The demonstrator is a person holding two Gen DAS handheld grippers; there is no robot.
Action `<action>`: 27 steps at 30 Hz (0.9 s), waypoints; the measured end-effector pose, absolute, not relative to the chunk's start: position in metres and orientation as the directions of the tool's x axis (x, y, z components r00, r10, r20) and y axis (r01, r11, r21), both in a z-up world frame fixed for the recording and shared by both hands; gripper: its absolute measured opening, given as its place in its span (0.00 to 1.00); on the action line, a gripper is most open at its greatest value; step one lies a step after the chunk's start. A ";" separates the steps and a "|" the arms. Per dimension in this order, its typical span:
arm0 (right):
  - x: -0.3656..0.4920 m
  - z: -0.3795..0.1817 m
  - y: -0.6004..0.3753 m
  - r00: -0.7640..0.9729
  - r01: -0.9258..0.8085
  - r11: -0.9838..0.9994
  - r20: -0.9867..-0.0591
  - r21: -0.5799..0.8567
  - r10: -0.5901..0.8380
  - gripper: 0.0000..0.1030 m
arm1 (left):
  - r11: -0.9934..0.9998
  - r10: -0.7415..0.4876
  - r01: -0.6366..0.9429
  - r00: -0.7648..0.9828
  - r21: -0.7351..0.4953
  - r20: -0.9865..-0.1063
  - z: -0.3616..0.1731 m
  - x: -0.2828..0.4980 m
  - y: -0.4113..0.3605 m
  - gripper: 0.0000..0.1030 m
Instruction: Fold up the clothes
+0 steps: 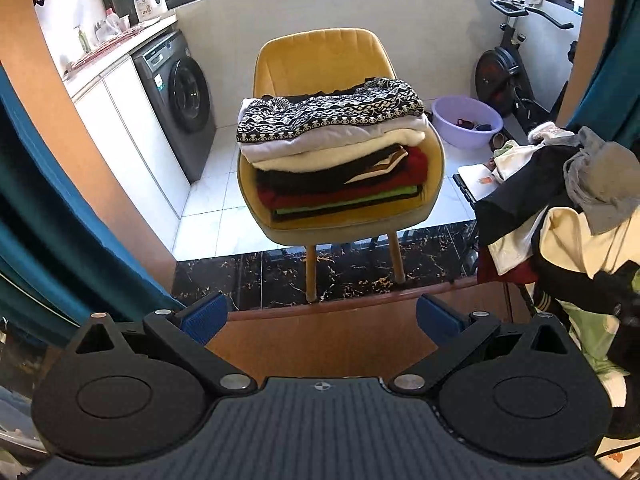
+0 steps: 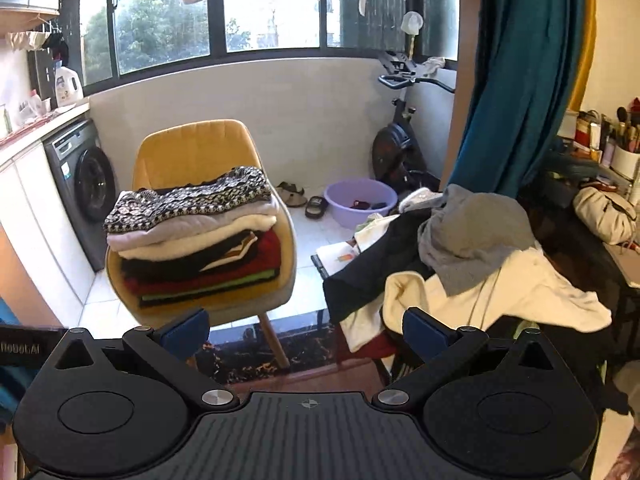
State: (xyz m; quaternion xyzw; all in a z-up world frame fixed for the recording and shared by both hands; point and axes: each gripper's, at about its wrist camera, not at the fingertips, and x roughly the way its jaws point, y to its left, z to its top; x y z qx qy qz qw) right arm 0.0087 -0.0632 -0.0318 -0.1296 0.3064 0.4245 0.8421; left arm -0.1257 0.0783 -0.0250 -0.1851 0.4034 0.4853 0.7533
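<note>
open floor [image 1: 224,200] lies left of the chair [image 1: 320,60]; the heap [image 2: 480,272] crowds its right, basin [image 2: 360,200] behind.

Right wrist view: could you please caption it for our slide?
Open right gripper faces a folded stack on a yellow chair, unfolded pile alongside.

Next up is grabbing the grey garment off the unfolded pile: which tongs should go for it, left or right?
Right, probably. In the right wrist view the grey garment sits just beyond the open right tongs, topping the unfolded pile. In the left wrist view it lies at the far right edge, well off the open left tongs, which face the yellow chair.
</note>
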 end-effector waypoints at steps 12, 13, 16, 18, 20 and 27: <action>0.021 -0.013 -0.096 0.488 -0.789 0.614 -0.599 0.009 0.635 0.99 | 0.495 0.532 -0.867 0.251 0.056 -0.808 -0.022 -0.105 0.052 1.00; 0.023 -0.013 -0.098 0.490 -0.786 0.618 -0.600 0.011 0.633 0.99 | 0.495 0.526 -0.868 0.254 0.049 -0.811 -0.023 -0.105 0.051 1.00; 0.032 -0.011 -0.104 0.496 -0.772 0.635 -0.606 0.021 0.622 0.99 | 0.489 0.511 -0.872 0.264 0.024 -0.818 -0.024 -0.106 0.049 1.00; 0.036 -0.011 -0.107 0.499 -0.765 0.643 -0.607 0.026 0.618 0.99 | 0.483 0.503 -0.876 0.267 0.011 -0.822 -0.025 -0.107 0.050 1.00; 0.036 -0.012 -0.107 0.495 -0.769 0.639 -0.614 0.020 0.615 0.99 | 0.472 0.505 -0.882 0.263 0.007 -0.822 -0.025 -0.109 0.050 1.00; 0.026 -0.012 -0.103 0.487 -0.786 0.618 -0.616 0.000 0.619 0.99 | 0.462 0.496 -0.887 0.270 -0.012 -0.825 -0.027 -0.116 0.052 1.00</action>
